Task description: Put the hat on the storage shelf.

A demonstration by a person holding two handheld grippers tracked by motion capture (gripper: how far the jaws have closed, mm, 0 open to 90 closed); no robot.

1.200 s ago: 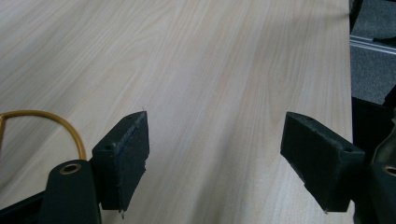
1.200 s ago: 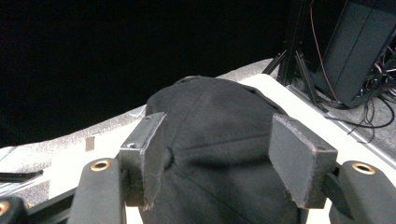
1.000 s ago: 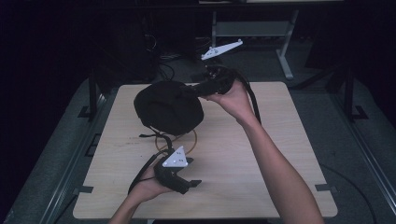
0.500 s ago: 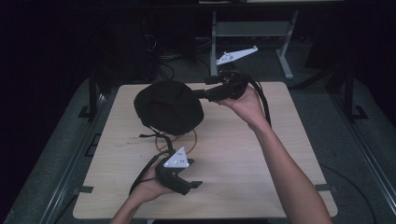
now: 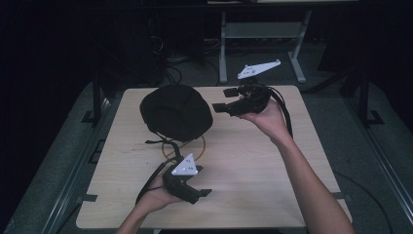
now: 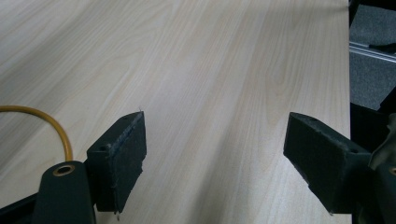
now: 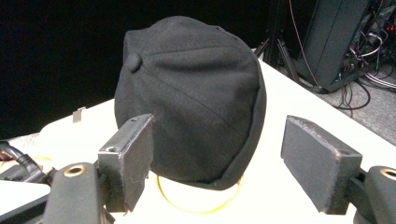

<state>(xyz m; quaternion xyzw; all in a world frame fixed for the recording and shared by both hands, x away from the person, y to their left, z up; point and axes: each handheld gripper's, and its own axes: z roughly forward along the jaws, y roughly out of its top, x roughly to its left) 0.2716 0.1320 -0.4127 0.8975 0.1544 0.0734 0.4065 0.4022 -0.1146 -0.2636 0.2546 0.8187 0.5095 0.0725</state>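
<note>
Dark room w/ cables and a metal stand behind; pale wood table sits centre frame in the high view. I see a black cap lying crown-up in the upper-left part of the tabletop, w/ a yellow cable loop poking out from under its near edge, just below it in frame.

My right gripper is held up in the right hand, upper centre-right of the high view, just right of the cap and apart from it, grey three-cornered plate on top, jaws pointing left toward the cap. In the right gripper view the jaws stand wide apart w/ nothing between the pads; the cap fills mid-frame beyond them, button on top at upper left, yellow loop showing at its bottom rim. Black stand and tangled wires sit in the upper right of that view.

My left gripper is low in the high view, lower centre-left, in the left hand, well apart from the cap, resting on or just above the table – can't tell which. In the left gripper view its jaws are spread wide, empty, over bare wood grain; a bit of the yellow cable curves in at the left edge, beside the left jaw. Grey floor shows at the right edge.
</note>
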